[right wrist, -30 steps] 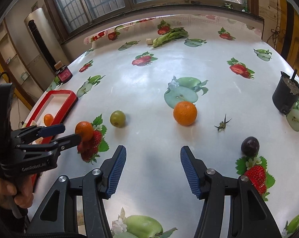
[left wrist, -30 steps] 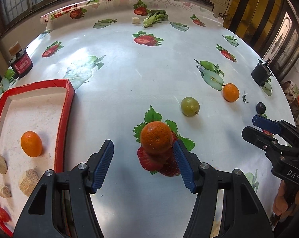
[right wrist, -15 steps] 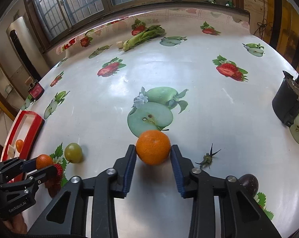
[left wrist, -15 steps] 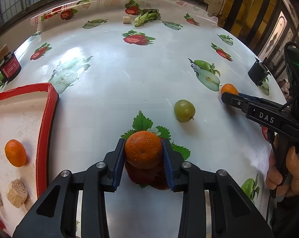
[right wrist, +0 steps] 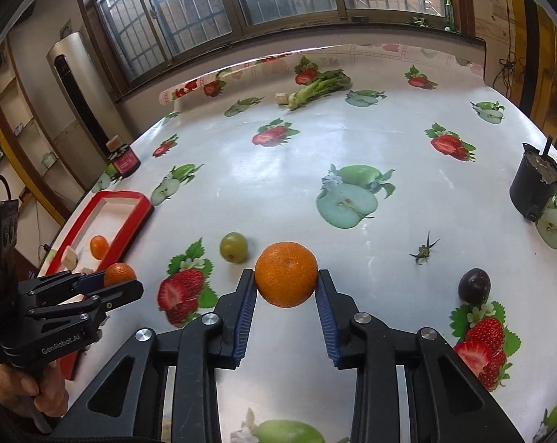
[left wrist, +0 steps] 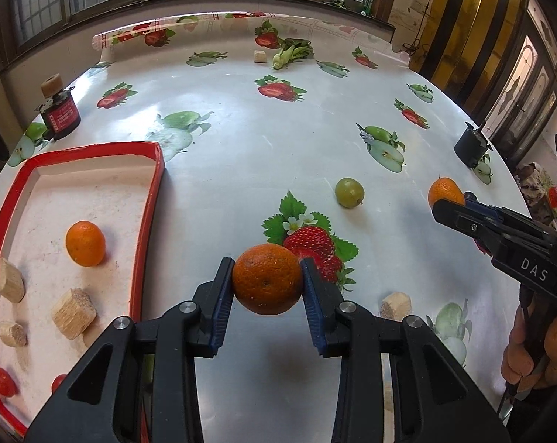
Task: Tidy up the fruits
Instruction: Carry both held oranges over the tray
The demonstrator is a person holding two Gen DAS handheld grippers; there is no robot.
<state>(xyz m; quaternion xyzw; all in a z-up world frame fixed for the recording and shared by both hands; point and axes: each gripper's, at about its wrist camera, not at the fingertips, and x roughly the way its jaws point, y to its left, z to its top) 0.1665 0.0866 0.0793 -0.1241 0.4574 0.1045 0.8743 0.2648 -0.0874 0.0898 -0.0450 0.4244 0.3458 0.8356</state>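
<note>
Clamping one orange each, left gripper [left wrist: 266, 288] jaws grip the darker orange [left wrist: 267, 278], right gripper [right wrist: 286, 292] jaws the brighter orange [right wrist: 286, 274], above the table [left wrist: 241, 155].

red tray [left wrist: 145, 221], fruit-print tablecloth [left wrist: 241, 147], orange mandarin [left wrist: 267, 278]

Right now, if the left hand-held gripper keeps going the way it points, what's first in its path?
Probably the tablecloth itself: the left hand-held gripper, shut on an orange, points down at the printed strawberry patch. No loose object shows in that line; the green fruit sits off right.

Green fruit [left wrist: 349, 192] alone between claws and red tray [left wrist: 145, 243].
</note>
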